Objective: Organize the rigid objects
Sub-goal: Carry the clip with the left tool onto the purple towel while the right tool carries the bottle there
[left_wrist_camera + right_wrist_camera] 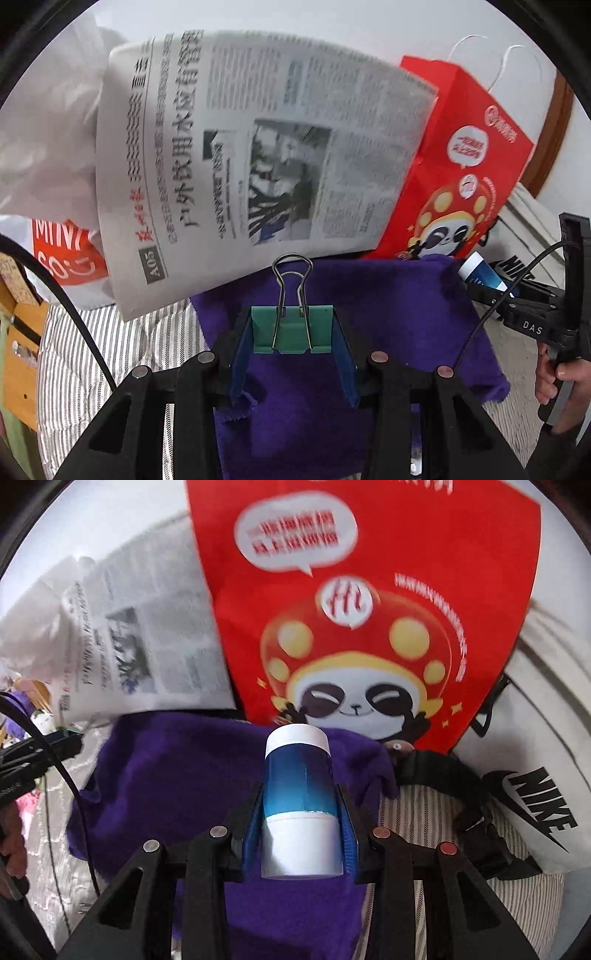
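Left wrist view is mostly filled by a big sheet of black-and-white printed newspaper [255, 162], propped up and leaning against a glossy red paper gift bag with a cartoon panda [461, 177] on it. Below those, a fuzzy purple cloth [399, 317] is spread over grey-and-white striped bedding [110, 354]. Over on the right-wrist side there's also a white tote bag with a black Nike logo [546, 805] just beside the red bag.

Left gripper [293, 332] is only partly open, blue pads squeezing a green metal binder clip with silver wire handles [291, 325], held above the purple cloth with the handles pointing toward the newspaper.

Right gripper [301, 823] is likewise narrowly open and clamped on a small blue cylindrical bottle with a white cap and white base [299, 805], cap facing the panda, also over the purple cloth.
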The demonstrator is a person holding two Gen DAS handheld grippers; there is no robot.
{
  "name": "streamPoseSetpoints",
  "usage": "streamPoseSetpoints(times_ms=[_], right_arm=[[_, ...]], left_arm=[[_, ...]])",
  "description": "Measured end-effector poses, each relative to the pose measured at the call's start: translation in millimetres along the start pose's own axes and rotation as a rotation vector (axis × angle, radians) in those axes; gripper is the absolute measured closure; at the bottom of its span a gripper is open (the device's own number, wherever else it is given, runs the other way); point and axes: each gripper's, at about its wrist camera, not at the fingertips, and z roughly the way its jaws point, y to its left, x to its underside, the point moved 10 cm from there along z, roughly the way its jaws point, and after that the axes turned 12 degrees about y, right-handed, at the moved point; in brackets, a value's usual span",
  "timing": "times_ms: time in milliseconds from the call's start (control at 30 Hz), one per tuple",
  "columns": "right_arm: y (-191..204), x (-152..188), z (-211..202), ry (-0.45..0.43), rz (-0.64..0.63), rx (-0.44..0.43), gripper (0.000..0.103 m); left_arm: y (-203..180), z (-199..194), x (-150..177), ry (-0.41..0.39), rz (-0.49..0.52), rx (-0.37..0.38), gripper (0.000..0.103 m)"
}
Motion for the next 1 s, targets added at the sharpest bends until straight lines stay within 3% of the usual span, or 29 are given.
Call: streamPoseSetpoints(times_ms=[233,667,833,1000], right_arm=[[-4.9,12.5,45.9,0.091,0.000,0.041,0.066],[-9.9,16.7,70.2,0.118,0.008,0.048,0.066],[-6.2,18.1,69.1,0.150,-0.015,-0.005,0.053],[-8.6,13.0,44.0,0.112,-0.035,0.021,0.044]], left_arm=[[4.5,16.8,3.3,0.037,0.003,0.007,0.064],[10.0,28.1,2.8,0.074,-0.013,0.025,0.064],[8.7,36.6,4.1,0.096,-0.018,0.020,0.064],[3.0,47.4,4.7,0.101,-0.011,0.014,0.064]])
